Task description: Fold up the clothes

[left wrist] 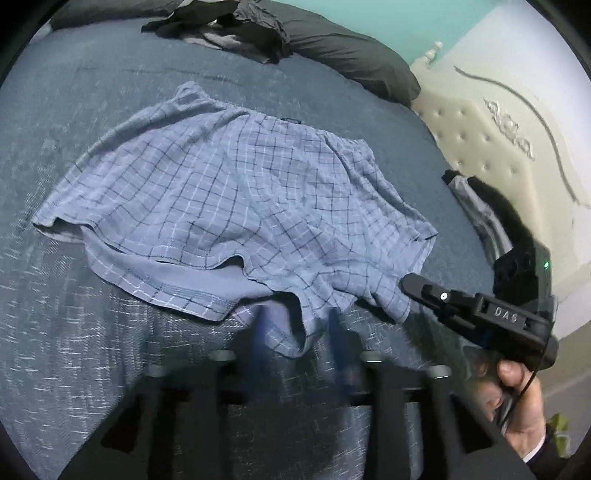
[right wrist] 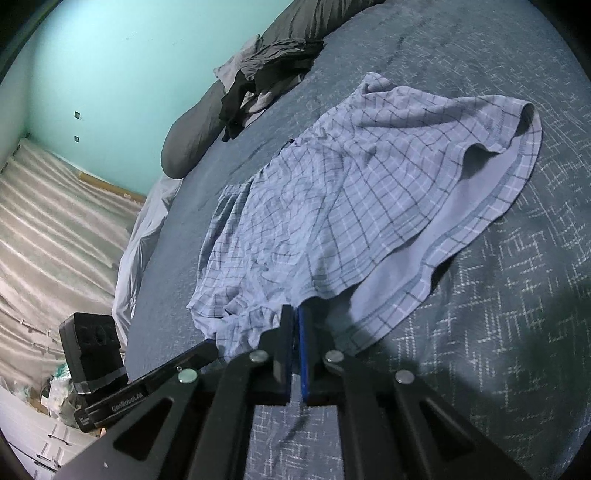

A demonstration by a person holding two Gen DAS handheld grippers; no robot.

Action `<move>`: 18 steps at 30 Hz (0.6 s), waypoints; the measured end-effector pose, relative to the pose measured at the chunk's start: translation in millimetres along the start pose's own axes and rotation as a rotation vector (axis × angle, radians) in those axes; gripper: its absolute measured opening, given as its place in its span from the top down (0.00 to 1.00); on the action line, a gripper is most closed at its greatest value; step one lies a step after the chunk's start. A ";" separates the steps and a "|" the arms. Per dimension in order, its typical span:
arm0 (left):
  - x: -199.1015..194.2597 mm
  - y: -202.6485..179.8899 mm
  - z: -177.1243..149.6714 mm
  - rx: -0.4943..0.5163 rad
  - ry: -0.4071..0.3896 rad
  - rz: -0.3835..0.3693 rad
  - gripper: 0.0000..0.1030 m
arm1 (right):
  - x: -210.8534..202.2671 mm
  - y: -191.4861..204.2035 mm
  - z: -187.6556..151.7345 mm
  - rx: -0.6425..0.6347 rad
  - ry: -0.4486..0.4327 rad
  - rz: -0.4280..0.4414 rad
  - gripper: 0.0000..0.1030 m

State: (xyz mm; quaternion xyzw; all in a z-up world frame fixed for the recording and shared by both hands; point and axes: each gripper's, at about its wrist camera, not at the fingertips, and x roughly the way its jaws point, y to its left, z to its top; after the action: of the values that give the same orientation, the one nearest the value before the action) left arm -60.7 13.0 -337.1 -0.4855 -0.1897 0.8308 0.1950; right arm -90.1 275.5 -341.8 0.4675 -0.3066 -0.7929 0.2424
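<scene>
One pair of checked blue shorts [left wrist: 229, 192] lay spread on the bed [left wrist: 74, 350], ahead of both tools, hem side nearest them, waistband farthest.

Left tool [left wrist: 295, 332] hovered just short of the near hem; fingers [left wrist: 264, 332] blurred but set apart, with a dangling fold of cloth in the gap between them. Could not tell whether the cloth touched either finger.

Right tool [right wrist: 293, 325] reached in at the shorts' corner, to the right of the left tool; fingers [right wrist: 286, 332] pressed together, with the hem edge nipped between the tips. Seen from the left wrist, its black tip [left wrist: 412, 284] met the cloth at that same corner. One bare hand [left wrist: 517, 398] gripped its handle.

Beyond the shorts, far from both tools: one heap of dark clothes [left wrist: 229, 26] and one long grey pillow [left wrist: 351, 59] along the bed's far edge. One cream tufted headboard [left wrist: 487, 140] stood off to the right of the left tool. Teal wall [right wrist: 110, 74] to the left of the right tool.
</scene>
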 end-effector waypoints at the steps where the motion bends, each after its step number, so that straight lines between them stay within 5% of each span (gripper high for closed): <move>1: 1.7 0.8 0.6 -0.009 0.003 -0.013 0.56 | 0.2 0.1 0.3 -0.001 0.001 0.001 0.98; 7: 12.3 -1.3 2.0 0.000 0.010 -0.002 0.62 | 2.7 1.5 0.0 -0.009 0.010 0.005 0.98; 9: 14.3 -2.0 2.5 0.010 0.010 0.002 0.81 | 2.5 0.6 0.1 -0.007 0.009 0.004 0.98; 12: 19.1 1.6 2.2 0.010 0.019 0.000 0.94 | 2.1 -0.6 0.5 -0.005 0.008 0.002 0.98; 18: 9.5 -5.4 -0.3 0.042 0.014 -0.009 0.98 | 2.0 2.0 -1.0 -0.015 0.015 0.004 0.98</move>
State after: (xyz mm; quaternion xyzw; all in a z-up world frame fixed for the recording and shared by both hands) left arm -64.0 22.4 -341.5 -0.4862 -0.1731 0.8303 0.2104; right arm -89.9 272.6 -341.9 0.4708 -0.2997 -0.7912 0.2499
